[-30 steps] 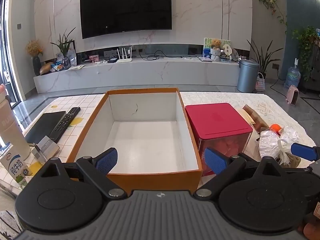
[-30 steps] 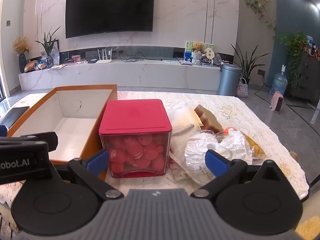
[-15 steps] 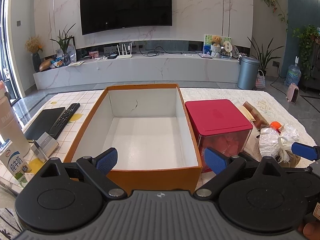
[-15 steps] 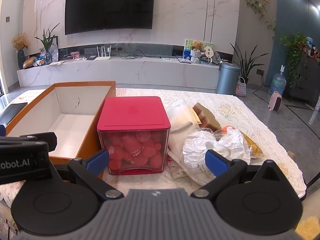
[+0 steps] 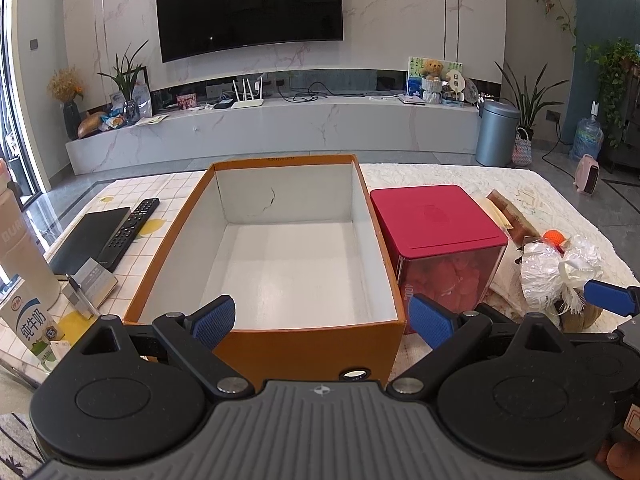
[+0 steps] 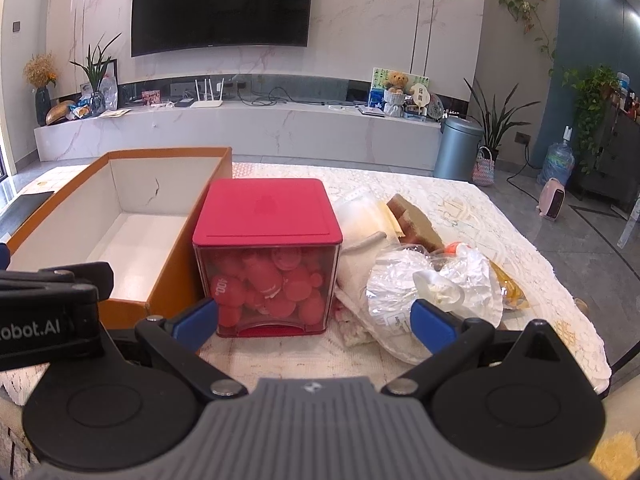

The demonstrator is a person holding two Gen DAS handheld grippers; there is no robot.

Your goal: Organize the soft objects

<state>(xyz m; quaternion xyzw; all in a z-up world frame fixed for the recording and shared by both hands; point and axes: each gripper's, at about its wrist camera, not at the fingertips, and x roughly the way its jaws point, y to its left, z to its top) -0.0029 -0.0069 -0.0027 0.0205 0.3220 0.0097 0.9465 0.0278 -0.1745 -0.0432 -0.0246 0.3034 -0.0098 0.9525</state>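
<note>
An empty orange cardboard box (image 5: pixel 384 264) with a white inside stands on the table; it also shows in the right wrist view (image 6: pixel 168 280). Beside it on the right is a clear cube with a red lid (image 6: pixel 266 216), full of red soft pieces; it also shows in the left wrist view (image 5: pixel 436 220). Right of the cube lies a heap of soft things: white cloth (image 6: pixel 360 224), crumpled plastic bags (image 6: pixel 432 284) and a brown sponge (image 6: pixel 416 220). My left gripper (image 5: pixel 320 320) is open and empty before the box's near wall. My right gripper (image 6: pixel 314 318) is open and empty before the cube and heap.
A remote (image 5: pixel 130 228), a black tablet (image 5: pixel 90 236), a small notebook (image 5: pixel 90 280), a milk carton (image 5: pixel 34 328) and a pale bottle (image 5: pixel 20 248) lie on the table's left part. The table's right edge (image 6: pixel 576 300) drops to the floor. A TV console stands behind.
Both grippers have risen slightly, so the box and cube sit a little lower and I see more of their tops. Nothing on the table has moved.
</note>
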